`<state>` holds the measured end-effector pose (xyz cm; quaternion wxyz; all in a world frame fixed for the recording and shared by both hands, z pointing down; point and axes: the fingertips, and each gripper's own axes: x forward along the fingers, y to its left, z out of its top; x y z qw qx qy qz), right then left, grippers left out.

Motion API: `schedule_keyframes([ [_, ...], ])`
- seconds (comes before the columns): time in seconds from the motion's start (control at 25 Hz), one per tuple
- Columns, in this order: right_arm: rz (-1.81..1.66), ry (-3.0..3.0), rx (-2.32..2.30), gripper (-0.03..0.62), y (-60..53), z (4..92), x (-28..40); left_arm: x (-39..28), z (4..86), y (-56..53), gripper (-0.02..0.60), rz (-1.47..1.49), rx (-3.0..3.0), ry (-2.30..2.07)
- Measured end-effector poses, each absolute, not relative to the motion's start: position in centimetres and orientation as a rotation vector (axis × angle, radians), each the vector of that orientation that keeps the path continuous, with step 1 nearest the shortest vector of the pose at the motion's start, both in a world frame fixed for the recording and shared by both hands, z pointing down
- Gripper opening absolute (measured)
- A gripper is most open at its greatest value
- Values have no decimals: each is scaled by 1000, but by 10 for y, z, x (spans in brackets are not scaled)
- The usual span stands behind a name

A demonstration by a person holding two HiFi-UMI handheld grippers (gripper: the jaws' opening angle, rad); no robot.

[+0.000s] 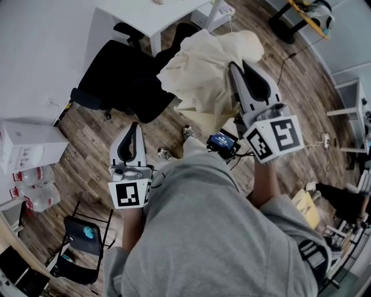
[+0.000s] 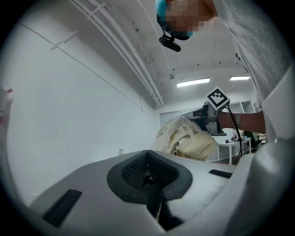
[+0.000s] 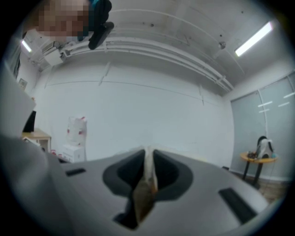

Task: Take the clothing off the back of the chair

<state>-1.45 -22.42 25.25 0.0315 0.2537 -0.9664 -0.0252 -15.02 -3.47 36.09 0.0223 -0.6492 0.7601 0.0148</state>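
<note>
A cream garment (image 1: 200,64) with a checked lining hangs bunched from my right gripper (image 1: 236,65), just right of the black office chair (image 1: 124,75). In the right gripper view a fold of the cream cloth (image 3: 146,177) is pinched between the shut jaws. Whether the garment's left edge touches the chair I cannot tell. My left gripper (image 1: 135,125) hovers lower left, near the chair's seat, jaws together with nothing in them. The left gripper view shows its pads (image 2: 159,168) meeting, with the garment (image 2: 184,138) and the right gripper's marker cube (image 2: 217,98) beyond.
A white table (image 1: 156,14) stands behind the chair. White boxes (image 1: 26,142) and water bottles (image 1: 35,188) sit at the left, a small black folding seat (image 1: 81,238) at lower left. A round yellow-topped table (image 1: 301,11) and cables lie at upper right.
</note>
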Motion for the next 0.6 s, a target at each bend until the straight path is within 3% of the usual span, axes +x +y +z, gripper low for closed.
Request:
schedule_keyframes([
  [0.6, -56, -2901, 1008, 67, -240, 255, 55, -118, 359, -69, 35, 40, -2159, 2220],
])
